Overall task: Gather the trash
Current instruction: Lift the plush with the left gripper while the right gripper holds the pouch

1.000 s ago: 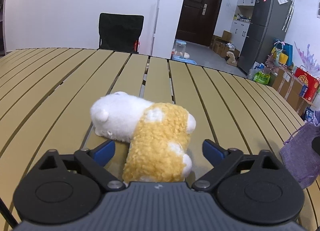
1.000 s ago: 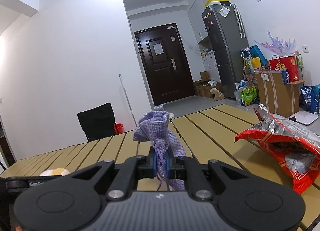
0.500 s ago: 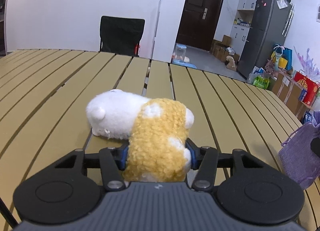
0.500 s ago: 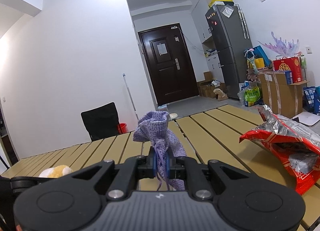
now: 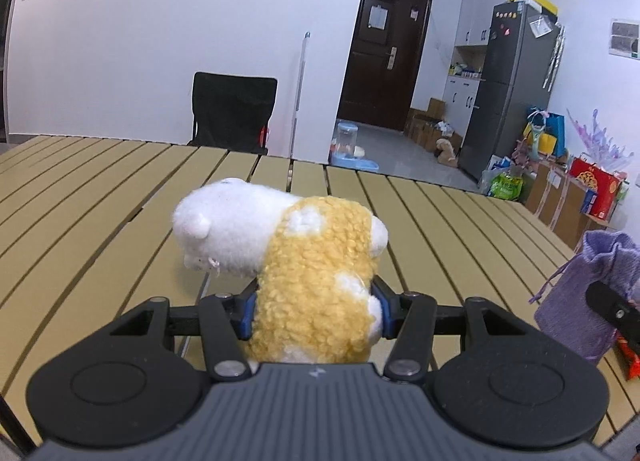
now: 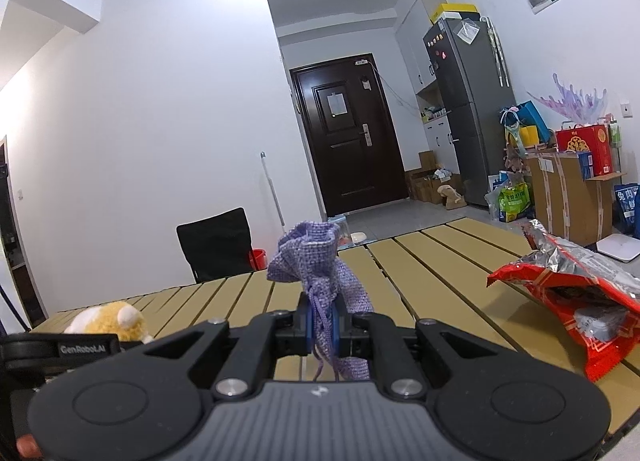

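A white and yellow plush toy (image 5: 304,261) hangs above the slatted wooden table (image 5: 100,201), with my left gripper (image 5: 314,311) shut on its yellow body; the white head sticks out to the left. My right gripper (image 6: 323,327) is shut on a purple drawstring pouch (image 6: 316,261), pinching it near its cord. That pouch (image 5: 592,293) shows at the right edge of the left wrist view. The plush toy (image 6: 110,319) appears at the lower left of the right wrist view. An open red foil snack bag (image 6: 576,293) lies on the table to the right.
A black chair (image 5: 232,113) stands behind the table's far edge, beside a mop handle (image 5: 298,93). Across the room are a dark door (image 6: 346,141), a grey fridge (image 6: 472,109), cardboard boxes (image 6: 560,189) and bags on the floor.
My left gripper went from open around the plush toy to shut on it, then lifted it off the table. My right gripper kept hold of the pouch and shifted slightly.
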`<state>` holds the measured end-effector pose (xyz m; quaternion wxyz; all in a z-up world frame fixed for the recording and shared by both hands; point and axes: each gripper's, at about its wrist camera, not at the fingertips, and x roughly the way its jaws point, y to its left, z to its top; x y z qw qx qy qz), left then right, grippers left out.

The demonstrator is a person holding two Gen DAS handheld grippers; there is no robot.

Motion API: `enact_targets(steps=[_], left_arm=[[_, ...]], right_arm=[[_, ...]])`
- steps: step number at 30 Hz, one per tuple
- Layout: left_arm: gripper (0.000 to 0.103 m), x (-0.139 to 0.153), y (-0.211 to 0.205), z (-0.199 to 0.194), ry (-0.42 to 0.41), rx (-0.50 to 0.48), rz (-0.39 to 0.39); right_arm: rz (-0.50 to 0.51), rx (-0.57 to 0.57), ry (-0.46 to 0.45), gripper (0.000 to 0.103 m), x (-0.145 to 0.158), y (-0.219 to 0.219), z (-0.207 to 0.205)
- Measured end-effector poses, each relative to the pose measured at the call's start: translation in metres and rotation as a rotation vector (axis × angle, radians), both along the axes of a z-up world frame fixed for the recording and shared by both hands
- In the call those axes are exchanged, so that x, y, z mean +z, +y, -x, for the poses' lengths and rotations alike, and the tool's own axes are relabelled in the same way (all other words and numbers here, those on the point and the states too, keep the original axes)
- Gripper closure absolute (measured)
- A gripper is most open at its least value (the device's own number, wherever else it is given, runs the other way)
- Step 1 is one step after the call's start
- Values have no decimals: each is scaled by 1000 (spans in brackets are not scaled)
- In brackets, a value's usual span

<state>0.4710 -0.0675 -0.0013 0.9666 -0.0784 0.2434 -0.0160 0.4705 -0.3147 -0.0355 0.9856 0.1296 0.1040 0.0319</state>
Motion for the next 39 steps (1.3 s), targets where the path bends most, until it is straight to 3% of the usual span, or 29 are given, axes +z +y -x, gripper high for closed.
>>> enact_targets(steps=[16,39], left_arm=[[49,24,12,75,-81,-45,-3],[49,14,40,156,-82,-45,-11]], right_arm=[[5,16,-59,95,14,15,69],[11,92,-53,95,-2,54,167]])
